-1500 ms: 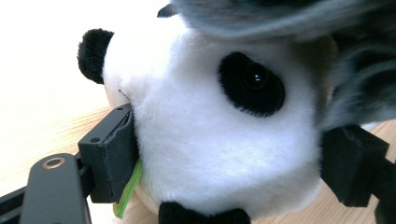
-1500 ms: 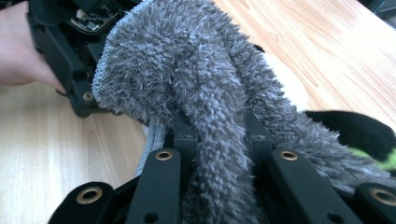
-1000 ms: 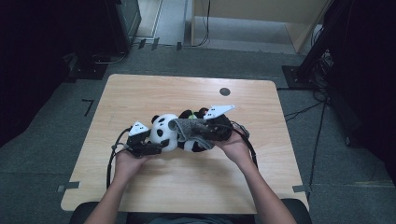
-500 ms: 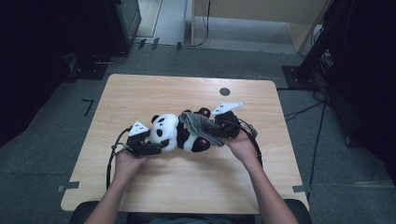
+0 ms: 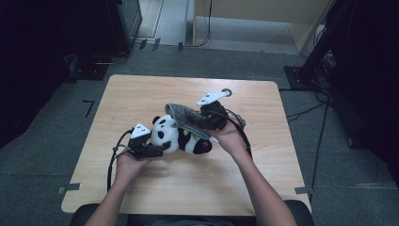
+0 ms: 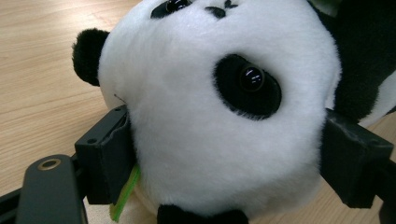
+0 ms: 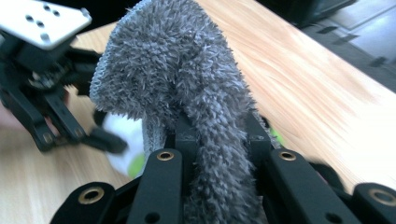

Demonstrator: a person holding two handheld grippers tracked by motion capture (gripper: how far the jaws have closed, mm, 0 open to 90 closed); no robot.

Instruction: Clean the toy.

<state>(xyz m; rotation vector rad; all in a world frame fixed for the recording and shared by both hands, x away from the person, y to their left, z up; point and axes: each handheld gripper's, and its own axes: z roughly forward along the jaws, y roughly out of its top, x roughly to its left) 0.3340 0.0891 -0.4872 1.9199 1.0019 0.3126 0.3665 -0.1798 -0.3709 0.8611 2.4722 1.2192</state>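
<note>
Wooden table (image 5: 141, 94) sits mid-frame in high view, grey floor all round, dark gear at upper left & right edges.

Plush panda (image 5: 176, 136) lies on its side at table centre, head toward frame left, body toward the right. Left gripper (image 5: 147, 151) is just left of centre, low, held by left hand (image 5: 127, 165); its 2 jaws are spread wide & pressed on either side of panda's head. Left gripper view confirms: panda head (image 6: 219, 107) sits between the 2 black jaws, both touching the fur, a green bit poking out at lower left by the jaw.

Right gripper (image 5: 200, 123) is right of centre, above panda's body, right hand (image 5: 230, 136) under it. Jaws closed tight on grey fuzzy cloth (image 5: 186, 115), which drapes up & left over panda. Right gripper view: cloth (image 7: 187, 84) pinched between the 2 jaws at bottom centre, rising as a rounded fold to top of frame; left gripper (image 7: 107, 140) blurred at left w/ grey plate in upper left corner.
</note>
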